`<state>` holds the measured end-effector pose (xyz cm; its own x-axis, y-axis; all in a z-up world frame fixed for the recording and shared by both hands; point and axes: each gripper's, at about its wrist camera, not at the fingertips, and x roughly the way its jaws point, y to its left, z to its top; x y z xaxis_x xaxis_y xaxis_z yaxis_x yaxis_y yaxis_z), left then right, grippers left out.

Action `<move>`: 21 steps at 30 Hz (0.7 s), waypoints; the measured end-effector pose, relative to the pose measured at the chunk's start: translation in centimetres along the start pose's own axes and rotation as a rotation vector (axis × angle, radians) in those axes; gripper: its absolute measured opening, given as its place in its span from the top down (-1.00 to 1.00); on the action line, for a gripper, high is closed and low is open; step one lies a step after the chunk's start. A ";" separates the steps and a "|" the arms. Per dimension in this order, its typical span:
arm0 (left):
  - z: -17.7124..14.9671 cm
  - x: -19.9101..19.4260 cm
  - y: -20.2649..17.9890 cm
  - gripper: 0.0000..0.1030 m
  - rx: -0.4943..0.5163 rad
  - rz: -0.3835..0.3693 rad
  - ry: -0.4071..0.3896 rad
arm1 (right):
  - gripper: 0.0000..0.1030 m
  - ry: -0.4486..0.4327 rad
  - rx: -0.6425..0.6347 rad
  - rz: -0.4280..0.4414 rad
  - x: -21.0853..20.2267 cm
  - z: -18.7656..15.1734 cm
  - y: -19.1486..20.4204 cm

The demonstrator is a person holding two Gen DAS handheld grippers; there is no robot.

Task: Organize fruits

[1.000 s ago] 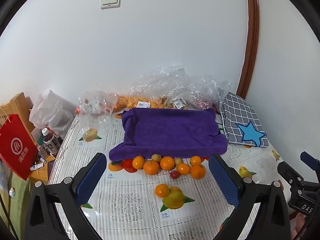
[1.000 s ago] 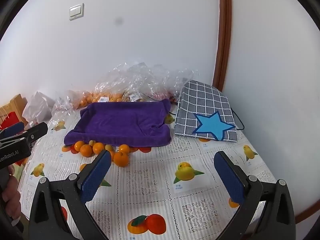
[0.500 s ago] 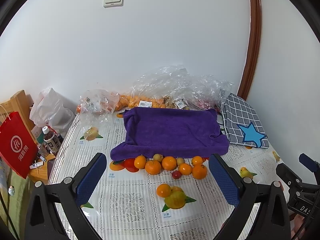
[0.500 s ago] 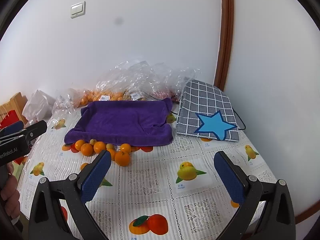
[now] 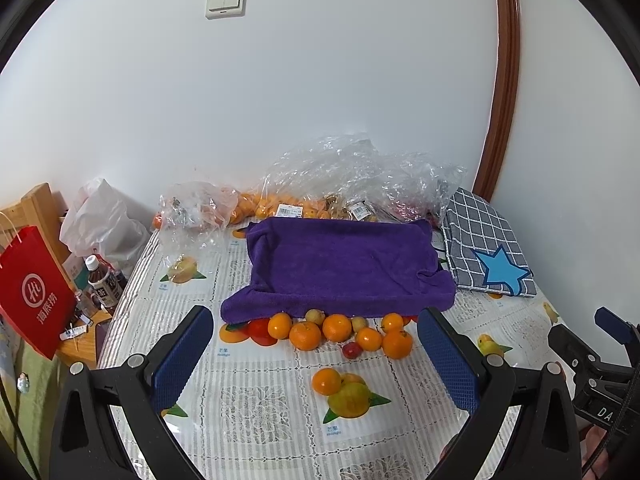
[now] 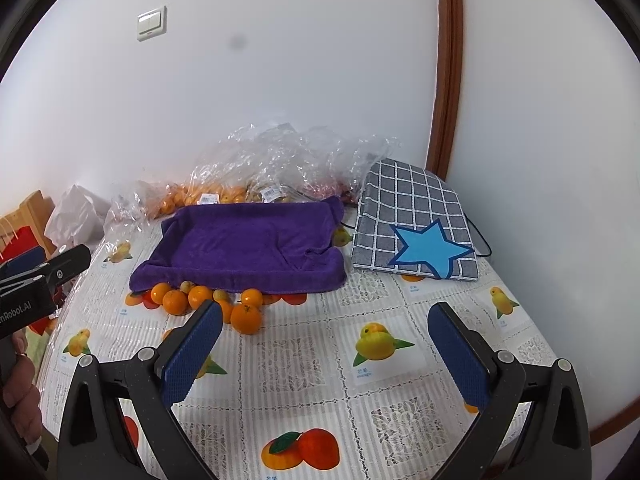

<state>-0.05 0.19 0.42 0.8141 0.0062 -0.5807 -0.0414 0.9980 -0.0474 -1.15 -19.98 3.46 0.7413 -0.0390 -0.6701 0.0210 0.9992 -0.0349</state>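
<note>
While both grippers hang released, only the left view catches the red bag and bottle.

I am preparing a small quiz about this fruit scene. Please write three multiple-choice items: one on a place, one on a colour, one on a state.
1. Where do the loose oranges lie?
A. in front of the towel
B. on the checked cushion
C. inside the red bag

2. What colour is the towel?
A. green
B. purple
C. white

3. How do the left gripper jaws stand?
A. shut on an orange
C. shut on nothing
B. open, holding nothing

Key: 1 A, they line its near edge; 2 B, it is clearly purple; 3 B, only tablecloth shows between the pads.
</note>
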 end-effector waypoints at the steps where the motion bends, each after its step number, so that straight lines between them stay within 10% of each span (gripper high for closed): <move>1: 0.0 0.0 -0.1 -0.99 0.001 0.001 -0.002 | -0.97 0.002 0.001 0.001 0.0 -0.1 0.0; 21: 0.0 -0.3 0.2 -0.99 -0.013 -0.007 -0.010 | -0.97 0.006 -0.004 0.003 0.2 -0.2 0.2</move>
<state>-0.33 0.38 0.56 0.8198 0.0000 -0.5726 -0.0432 0.9971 -0.0619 -1.13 -19.83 3.18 0.7371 -0.0356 -0.6748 0.0157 0.9992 -0.0356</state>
